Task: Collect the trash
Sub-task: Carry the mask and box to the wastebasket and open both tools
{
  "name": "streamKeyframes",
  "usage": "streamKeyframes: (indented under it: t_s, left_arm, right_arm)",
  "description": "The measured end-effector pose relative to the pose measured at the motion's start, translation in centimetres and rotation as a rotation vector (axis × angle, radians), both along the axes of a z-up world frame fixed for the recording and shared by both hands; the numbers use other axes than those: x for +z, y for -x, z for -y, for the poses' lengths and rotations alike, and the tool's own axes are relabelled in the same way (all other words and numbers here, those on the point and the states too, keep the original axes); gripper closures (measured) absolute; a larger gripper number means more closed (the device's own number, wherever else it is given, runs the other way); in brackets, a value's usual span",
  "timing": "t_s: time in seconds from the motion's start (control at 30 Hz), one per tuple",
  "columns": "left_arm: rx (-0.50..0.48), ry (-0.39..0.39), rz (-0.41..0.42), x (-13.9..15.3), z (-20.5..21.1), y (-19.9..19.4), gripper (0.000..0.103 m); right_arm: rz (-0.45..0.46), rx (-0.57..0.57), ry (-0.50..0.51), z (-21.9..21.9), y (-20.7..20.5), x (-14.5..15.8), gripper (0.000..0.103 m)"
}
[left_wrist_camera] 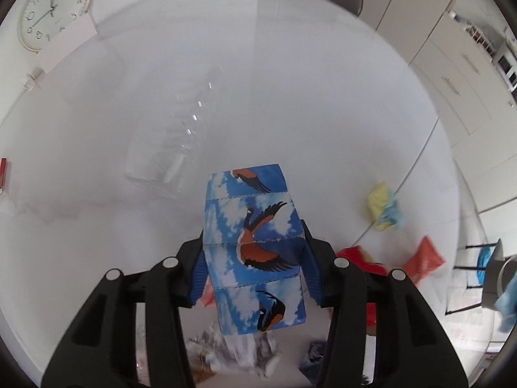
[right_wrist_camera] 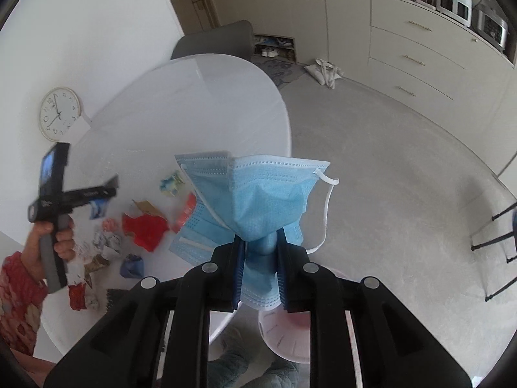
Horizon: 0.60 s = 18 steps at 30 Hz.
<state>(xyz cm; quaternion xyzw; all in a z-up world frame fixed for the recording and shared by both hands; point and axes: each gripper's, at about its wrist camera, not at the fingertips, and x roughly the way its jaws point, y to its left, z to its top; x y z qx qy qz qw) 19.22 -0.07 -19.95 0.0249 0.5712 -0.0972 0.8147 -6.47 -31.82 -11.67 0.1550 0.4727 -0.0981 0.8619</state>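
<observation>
My left gripper (left_wrist_camera: pixel 254 242) is shut on a folded blue paper with orange birds (left_wrist_camera: pixel 255 226), its blue pads against both sides, above the white round table (left_wrist_camera: pixel 290 97). In the right wrist view a hand holds that gripper (right_wrist_camera: pixel 103 194) over the litter at the table's left. My right gripper (right_wrist_camera: pixel 259 242) is shut on a light blue face mask (right_wrist_camera: pixel 265 194), which stands up crumpled between the pads with a white ear loop hanging at the right. It is past the table's edge, over a pale pink basket (right_wrist_camera: pixel 284 333) on the floor.
On the table lie a clear plastic container (left_wrist_camera: pixel 168 155), a yellow and blue wrapper (left_wrist_camera: pixel 384 207), red wrappers (left_wrist_camera: pixel 423 258), crumpled paper (left_wrist_camera: pixel 239 352) and a second mask (right_wrist_camera: pixel 194 226). A clock (left_wrist_camera: pixel 53 8) leans at the back left. A grey chair (right_wrist_camera: pixel 216 42) stands behind.
</observation>
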Motion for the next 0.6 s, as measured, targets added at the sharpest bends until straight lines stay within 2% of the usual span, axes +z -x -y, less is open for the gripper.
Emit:
streamKeyframes:
  t_s: [0.1, 0.23, 0.37, 0.4, 0.43, 0.47, 0.53, 0.6]
  left_arm:
    - [0.004, 0.046, 0.059, 3.7, -0.4, 2.2, 0.055]
    - [-0.053, 0.078, 0.101, 7.5, 1.1, 6.1, 0.055]
    - [-0.151, 0.117, 0.07, 8.2, 4.6, 10.8, 0.055]
    - [-0.181, 0.122, 0.058, 8.1, 5.7, 11.9, 0.055]
    - [-0.208, 0.122, 0.05, 8.0, 6.7, 13.0, 0.055]
    - [-0.239, 0.12, 0.045, 8.0, 7.7, 14.1, 0.055]
    - [-0.304, 0.1, 0.04, 7.3, 10.1, 16.4, 0.055]
    - [-0.35, 0.081, 0.018, 6.2, 12.1, 17.6, 0.055]
  right_arm:
    - [-0.092, -0.046, 0.007, 1.8, 2.4, -3.7, 0.083]
    - [-0.241, -0.078, -0.085, 3.9, 4.9, -12.8, 0.083]
    - [-0.378, -0.053, -0.126, 4.0, 5.9, -22.5, 0.082]
    - [-0.396, -0.052, -0.133, 3.9, 5.8, -24.0, 0.081]
    - [-0.413, -0.05, -0.145, 3.9, 5.9, -25.7, 0.072]
    - [-0.43, -0.049, -0.159, 3.9, 6.0, -27.1, 0.054]
    - [-0.445, -0.05, -0.163, 3.9, 6.0, -28.6, 0.033]
    - [-0.451, -0.038, -0.164, 4.2, 6.5, -29.0, 0.031]
